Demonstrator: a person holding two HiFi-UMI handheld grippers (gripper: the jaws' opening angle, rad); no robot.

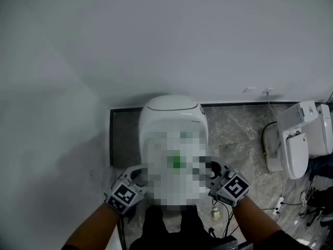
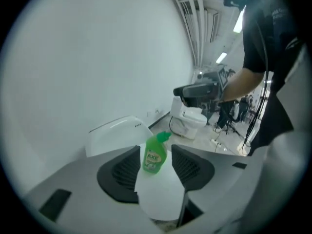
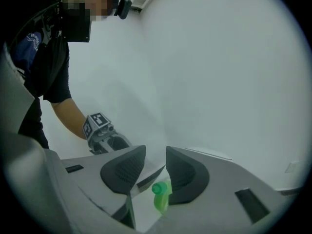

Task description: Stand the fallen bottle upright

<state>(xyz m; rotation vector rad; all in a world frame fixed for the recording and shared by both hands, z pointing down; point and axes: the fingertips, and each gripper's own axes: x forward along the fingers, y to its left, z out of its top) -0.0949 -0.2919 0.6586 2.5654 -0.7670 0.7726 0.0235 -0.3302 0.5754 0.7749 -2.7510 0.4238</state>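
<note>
A green bottle (image 2: 155,156) with a green cap stands upright on the white closed lid (image 2: 157,199) of a toilet (image 1: 171,113). In the head view a mosaic patch covers most of the lid, and only a spot of the green bottle (image 1: 178,162) shows through. My left gripper (image 1: 134,180) is held at the lid's left side and my right gripper (image 1: 214,172) at its right, both clear of the bottle. In the left gripper view the jaws (image 2: 155,149) stand apart and frame the bottle farther off. The right gripper (image 3: 156,151) also has a gap between its jaws, with the bottle (image 3: 161,197) below and beyond them.
A white wall rises right behind the toilet. A second toilet (image 1: 299,139) stands to the right on the marble floor, with cables and a power strip (image 1: 281,202) near it. A dark panel (image 1: 122,134) lies left of the toilet. People stand far off in the left gripper view.
</note>
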